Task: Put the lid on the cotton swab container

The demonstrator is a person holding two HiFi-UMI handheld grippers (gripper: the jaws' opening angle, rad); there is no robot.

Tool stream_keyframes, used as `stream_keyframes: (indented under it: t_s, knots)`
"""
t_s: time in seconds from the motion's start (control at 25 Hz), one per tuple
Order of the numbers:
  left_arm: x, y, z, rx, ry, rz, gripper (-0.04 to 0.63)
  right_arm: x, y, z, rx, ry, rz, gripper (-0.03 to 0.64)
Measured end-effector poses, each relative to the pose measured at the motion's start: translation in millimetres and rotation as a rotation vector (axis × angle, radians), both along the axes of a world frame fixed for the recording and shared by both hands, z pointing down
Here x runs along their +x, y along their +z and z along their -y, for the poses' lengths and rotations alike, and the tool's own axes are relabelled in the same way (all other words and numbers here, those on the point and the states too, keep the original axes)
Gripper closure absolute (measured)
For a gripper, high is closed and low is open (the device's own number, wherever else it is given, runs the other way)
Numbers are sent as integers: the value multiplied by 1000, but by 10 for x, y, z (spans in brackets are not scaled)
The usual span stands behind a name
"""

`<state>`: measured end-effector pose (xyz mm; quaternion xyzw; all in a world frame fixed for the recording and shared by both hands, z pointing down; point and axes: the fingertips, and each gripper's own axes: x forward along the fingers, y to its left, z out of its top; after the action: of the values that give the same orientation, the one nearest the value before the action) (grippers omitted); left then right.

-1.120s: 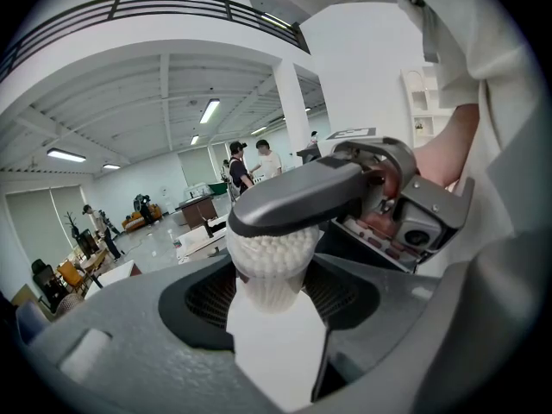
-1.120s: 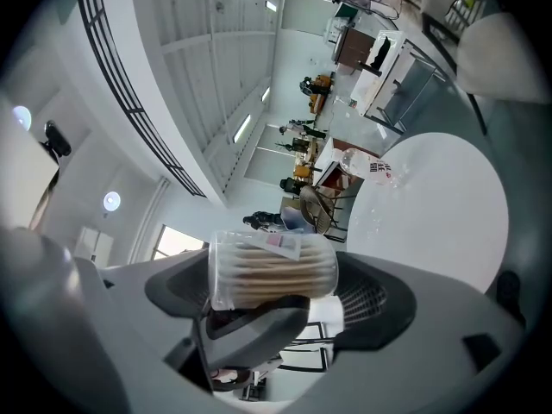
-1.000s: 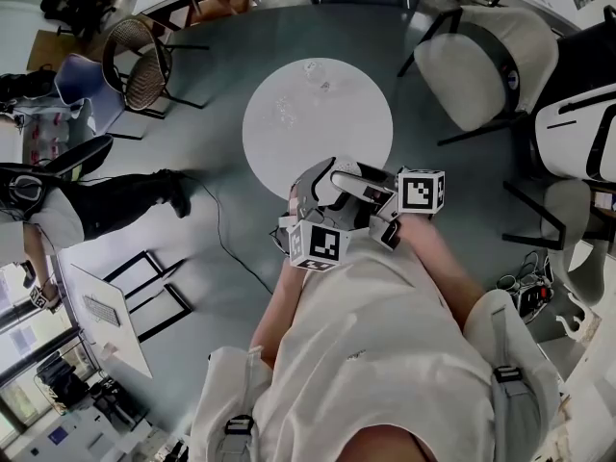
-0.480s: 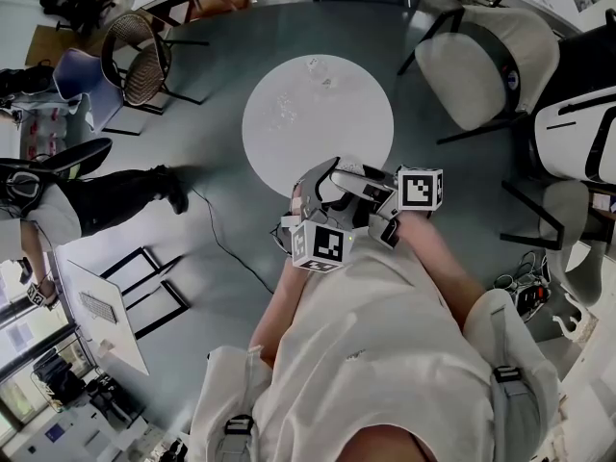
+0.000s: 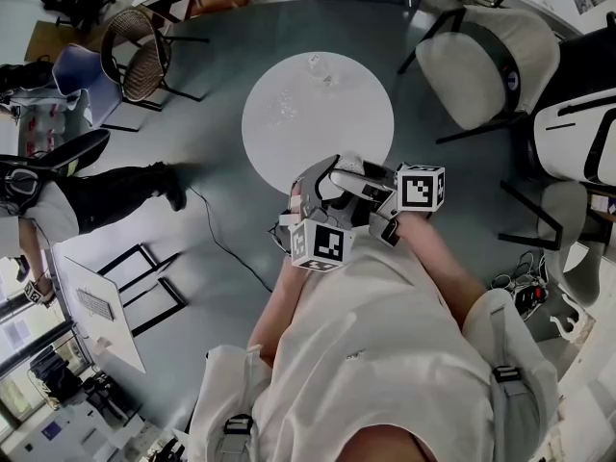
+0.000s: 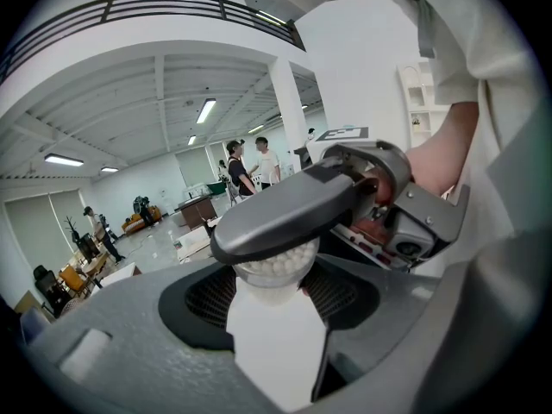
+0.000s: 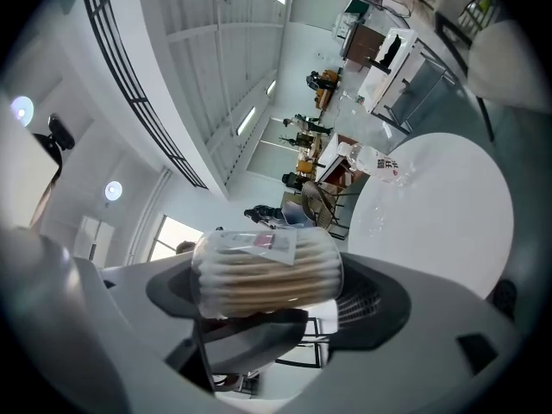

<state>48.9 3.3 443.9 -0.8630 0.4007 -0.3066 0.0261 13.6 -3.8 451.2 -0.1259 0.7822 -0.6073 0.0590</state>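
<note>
Right gripper (image 7: 272,304) fingers clamped on cotton swab container (image 7: 267,270), left gripper (image 6: 276,313) fingers holding lid (image 6: 278,352) beside it

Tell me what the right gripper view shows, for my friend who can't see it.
A clear tub packed with cotton swabs lies on its side, gripped between the gray jaws of the right gripper. Behind it are a round white table and a big bright hall.
</note>
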Motion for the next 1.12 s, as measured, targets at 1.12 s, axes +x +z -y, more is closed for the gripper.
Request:
stream_keyframes:
  t_s: [1.12]
  knots:
    - [-55, -14, 50, -36, -17, -37, 337, -92, -3, -94, -28, -79, 35, 190]
